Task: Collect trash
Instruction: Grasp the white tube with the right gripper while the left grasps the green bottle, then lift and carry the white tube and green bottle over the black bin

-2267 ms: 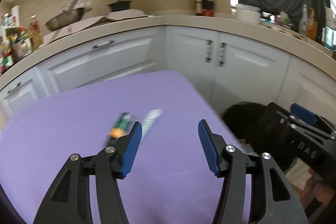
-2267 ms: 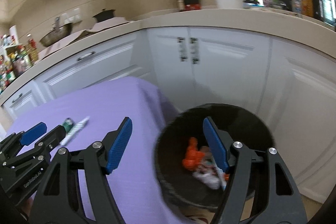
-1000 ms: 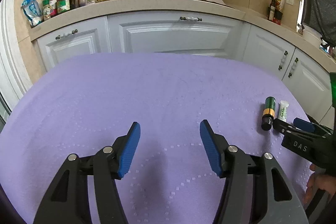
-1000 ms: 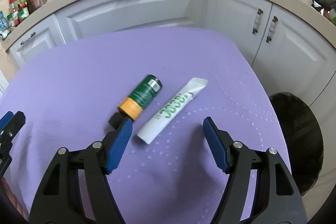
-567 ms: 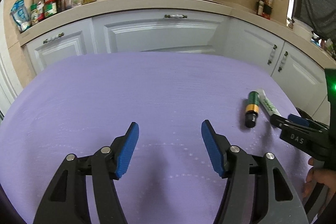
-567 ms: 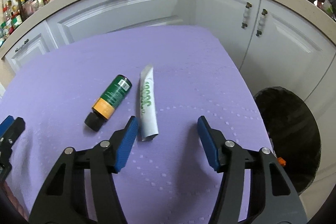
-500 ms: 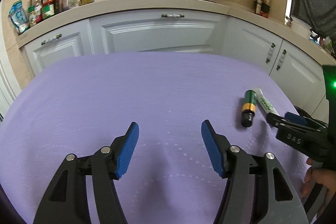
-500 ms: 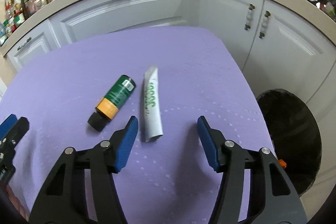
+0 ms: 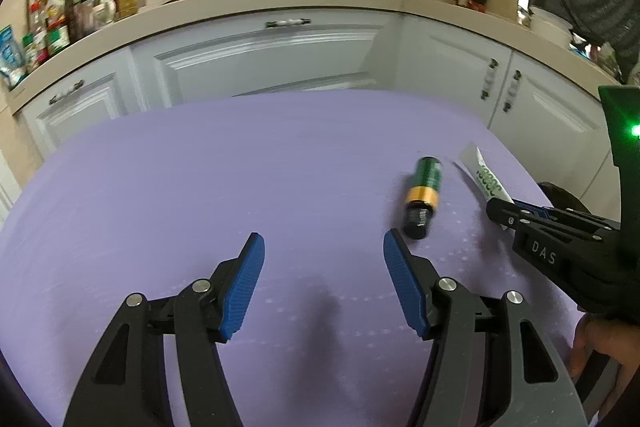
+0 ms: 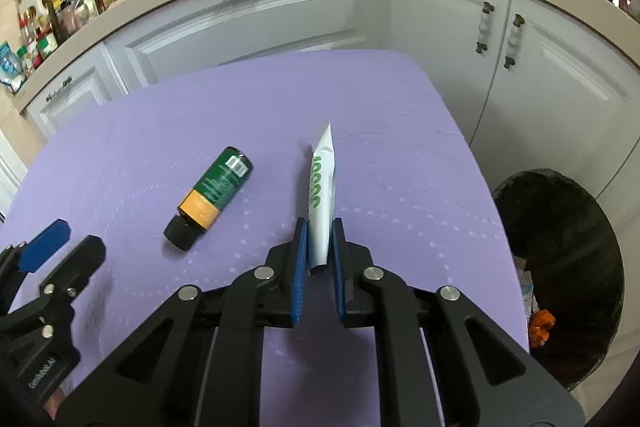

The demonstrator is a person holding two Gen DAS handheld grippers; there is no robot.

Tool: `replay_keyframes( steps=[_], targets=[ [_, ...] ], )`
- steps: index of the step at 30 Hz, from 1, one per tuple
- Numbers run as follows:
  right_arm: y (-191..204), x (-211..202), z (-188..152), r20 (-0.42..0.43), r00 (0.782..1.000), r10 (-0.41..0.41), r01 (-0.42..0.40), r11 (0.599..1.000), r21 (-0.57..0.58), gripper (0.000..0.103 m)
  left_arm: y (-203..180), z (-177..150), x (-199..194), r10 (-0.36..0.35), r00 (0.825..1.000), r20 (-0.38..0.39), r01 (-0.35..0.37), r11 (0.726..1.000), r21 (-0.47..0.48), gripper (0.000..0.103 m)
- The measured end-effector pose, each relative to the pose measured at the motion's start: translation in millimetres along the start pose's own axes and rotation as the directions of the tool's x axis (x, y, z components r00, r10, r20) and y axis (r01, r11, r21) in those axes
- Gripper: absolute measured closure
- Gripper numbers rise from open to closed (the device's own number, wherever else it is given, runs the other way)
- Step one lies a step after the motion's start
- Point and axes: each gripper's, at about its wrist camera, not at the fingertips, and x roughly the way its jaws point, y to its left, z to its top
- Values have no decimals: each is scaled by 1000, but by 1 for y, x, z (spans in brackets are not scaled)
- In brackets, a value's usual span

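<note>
White tube (image 10: 322, 187) pinched near its cap end by right gripper (image 10: 319, 247), on purple cloth (image 10: 160, 131). Left gripper (image 9: 322, 283) wide, empty. Green bottle (image 10: 212, 195) left lying. Some rubbish already in black bin (image 10: 560, 227).

The left gripper (image 9: 323, 259) hung open over the purple desk (image 9: 200, 187); a green bottle (image 9: 423, 195) lay beside a white tube (image 9: 486, 179).

White tube (image 10: 322, 183) on edge; green bottle (image 10: 212, 197) flat.
</note>
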Motion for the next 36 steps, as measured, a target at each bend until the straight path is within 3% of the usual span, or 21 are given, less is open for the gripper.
replay_keyframes(
  steps=[10,17,20,21,36],
  targets=[
    [-26,-10,-4,20,1000,21,-22,999,37,92,-42,11,21,-45,999,-27,47,996,80,42],
    [-39,-12,-5,25,999,43,-44,998,50,91,-53,15,42,-77,991,-106,86,993,86,63],
    [-40,-13,-5,24,998,51,-52,997,52,91,-57,14,45,-84,989,-126,96,990,99,81],
    [-41,-13,-5,24,998,53,-54,997,52,91,-58,14,47,-88,987,-133,103,989,105,82],
    [-40,-20,-8,47,998,40,-42,998,42,91,-57,14,27,-75,996,-39,80,989,124,83]
  ],
)
